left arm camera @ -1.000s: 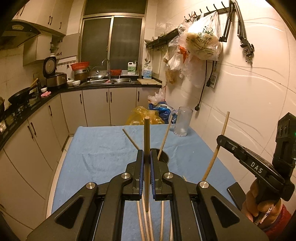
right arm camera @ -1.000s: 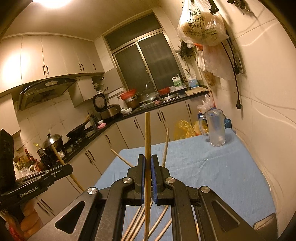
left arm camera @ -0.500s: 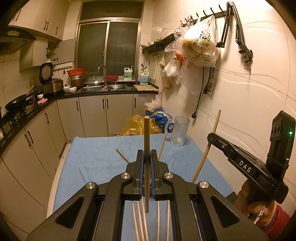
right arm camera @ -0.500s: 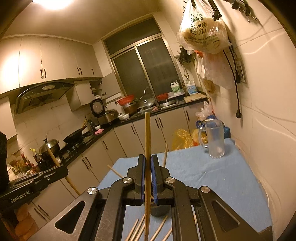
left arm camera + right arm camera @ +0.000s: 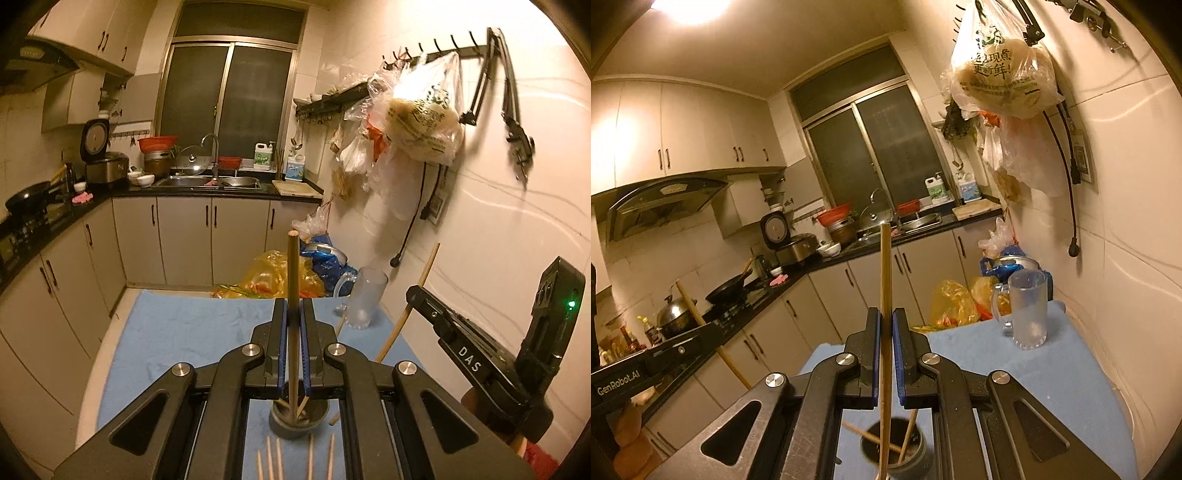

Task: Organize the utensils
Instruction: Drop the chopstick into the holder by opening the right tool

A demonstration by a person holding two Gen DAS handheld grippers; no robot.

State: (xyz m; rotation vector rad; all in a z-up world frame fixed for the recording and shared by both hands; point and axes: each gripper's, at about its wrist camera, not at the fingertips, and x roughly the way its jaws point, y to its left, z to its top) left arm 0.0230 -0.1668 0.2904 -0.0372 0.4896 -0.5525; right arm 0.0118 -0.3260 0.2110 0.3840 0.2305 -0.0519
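Note:
My left gripper (image 5: 293,314) is shut on a wooden chopstick (image 5: 293,266), held upright with its lower end inside a dark cup (image 5: 299,421) on the blue cloth. My right gripper (image 5: 885,325) is shut on another chopstick (image 5: 885,273), also upright, its lower end over the same cup (image 5: 894,454), which holds a few chopsticks. Several loose chopsticks (image 5: 310,458) lie on the cloth in front of the cup. The right gripper also shows in the left wrist view (image 5: 417,295), to the right.
A blue cloth (image 5: 177,328) covers the table. A clear glass mug (image 5: 365,299) stands at its far right corner, near the tiled wall. Plastic bags (image 5: 273,273) sit behind the table. Kitchen cabinets and counter run along the left.
Both grippers have tilted up and moved over the cup. The cup now lies under the jaws in both views, with the chopstick ends lowered towards it.

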